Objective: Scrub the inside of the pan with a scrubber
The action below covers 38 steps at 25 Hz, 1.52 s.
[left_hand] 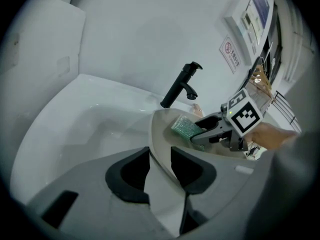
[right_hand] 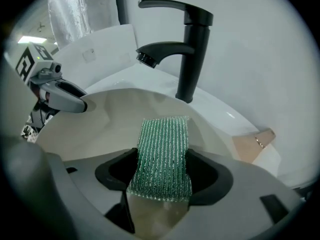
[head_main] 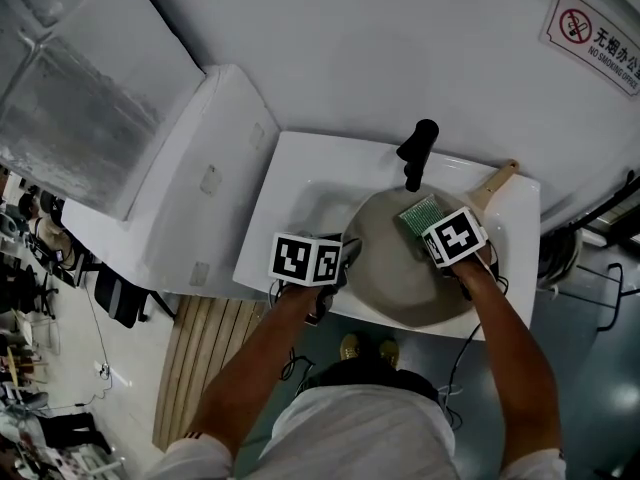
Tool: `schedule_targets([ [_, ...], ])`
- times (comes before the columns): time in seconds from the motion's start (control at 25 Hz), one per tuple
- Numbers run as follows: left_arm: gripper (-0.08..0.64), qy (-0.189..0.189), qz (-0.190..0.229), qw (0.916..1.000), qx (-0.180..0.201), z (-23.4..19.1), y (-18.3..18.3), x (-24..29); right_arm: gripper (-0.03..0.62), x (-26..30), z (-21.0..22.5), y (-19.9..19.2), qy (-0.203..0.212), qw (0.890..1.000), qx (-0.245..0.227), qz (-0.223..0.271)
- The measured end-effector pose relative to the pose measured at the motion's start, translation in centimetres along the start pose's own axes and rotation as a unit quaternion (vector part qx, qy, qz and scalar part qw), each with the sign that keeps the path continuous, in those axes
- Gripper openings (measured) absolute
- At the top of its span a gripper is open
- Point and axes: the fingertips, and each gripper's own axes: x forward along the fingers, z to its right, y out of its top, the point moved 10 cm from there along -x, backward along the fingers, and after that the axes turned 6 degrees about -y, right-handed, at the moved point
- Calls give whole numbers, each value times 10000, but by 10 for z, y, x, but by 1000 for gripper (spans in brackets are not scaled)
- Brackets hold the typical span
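The left gripper (left_hand: 160, 170) jaws grip the round beige pan (head_main: 390, 278) at its nine o'clock rim; the right gripper (left_hand: 200, 130) jaws clamp the green mesh scrubber (right_hand: 164, 154).

White sink (head_main: 290, 168) carries everything. Grey pan (head_main: 390, 268) sits in the bowl, right of centre, its wooden handle (head_main: 495, 181) pointing to 1 o'clock over the rim. Black faucet (head_main: 418, 150) stands on the back ledge at 12 o'clock.

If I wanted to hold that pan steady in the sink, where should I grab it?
Probably the thin rim of the pan on the person's left, from outside, one jaw each side of the sloping wall, as the left gripper does. The wooden handle points away, beside the faucet.
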Motion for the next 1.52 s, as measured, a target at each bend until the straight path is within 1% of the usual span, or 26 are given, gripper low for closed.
schedule_targets([
  [0.12, 143, -13, 16, 10000, -29, 0, 0, 0, 304, -6, 2, -2, -42, 10000, 8, -11],
  [0.28, 143, -19, 35, 10000, -30, 0, 0, 0, 304, -17, -8, -3, 64, 9998, -176, 2],
  [0.44, 143, -24, 57, 10000, -44, -1, -1, 0, 304, -25, -33, 0, 340, 9982, -485, 6],
  [0.68, 143, -27, 80, 9999, -54, 0, -1, 0, 304, -29, -76, 6, 773, 9925, -943, -38],
  [0.92, 143, -24, 92, 9999, -58, -1, -2, -1, 304, -24, -97, 4, 1039, 9862, -1271, -225],
  [1.04, 143, -23, 99, 9999, -58, 0, -2, -1, 304, -18, -91, 0, 970, 9872, -1208, -381],
  [1.32, 143, -35, 115, 9999, -68, 0, -2, -1, 304, -17, -51, -14, 590, 9915, -903, -732],
  [1.52, 143, -49, 127, 9999, -62, -1, -2, -1, 304, -22, -28, -23, 390, 9934, -685, -834],
])
